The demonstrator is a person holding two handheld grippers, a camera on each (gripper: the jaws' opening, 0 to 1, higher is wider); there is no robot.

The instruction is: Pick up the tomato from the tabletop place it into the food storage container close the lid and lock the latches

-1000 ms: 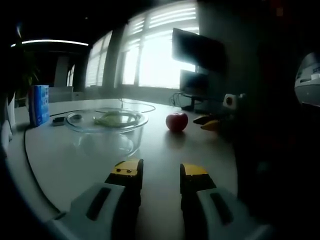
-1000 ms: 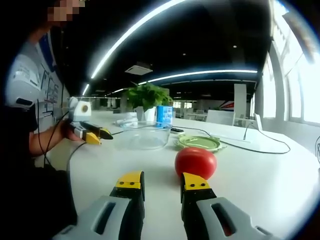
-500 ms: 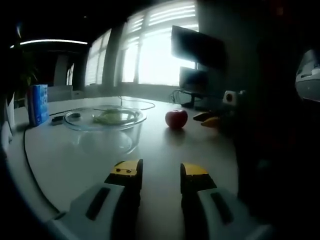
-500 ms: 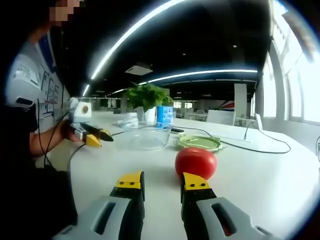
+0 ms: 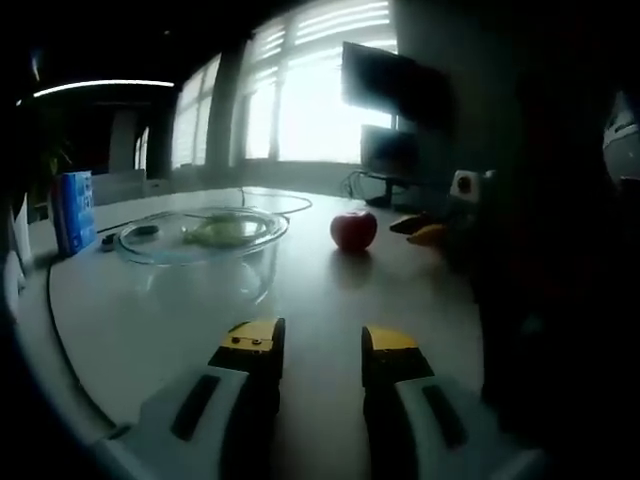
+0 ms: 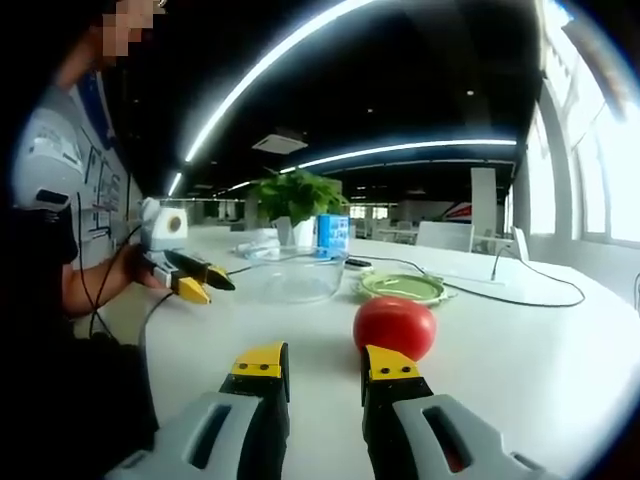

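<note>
The tomato (image 6: 394,326) lies on the white worktop (image 6: 520,360), just beyond the right gripper (image 6: 325,362) and a little to the right of its line; in the left gripper view it (image 5: 353,229) sits to the right of the glass container (image 5: 200,245). The jaws of the right gripper stand apart and hold nothing, and so do those of the left gripper (image 5: 318,342). I judge the pick is not yet begun: shift the right gripper to the right until the tomato is centred between the jaws, go forward low, and close gently, because the fruit is round and soft. The green lid (image 6: 399,285) waits farther away.
</note>
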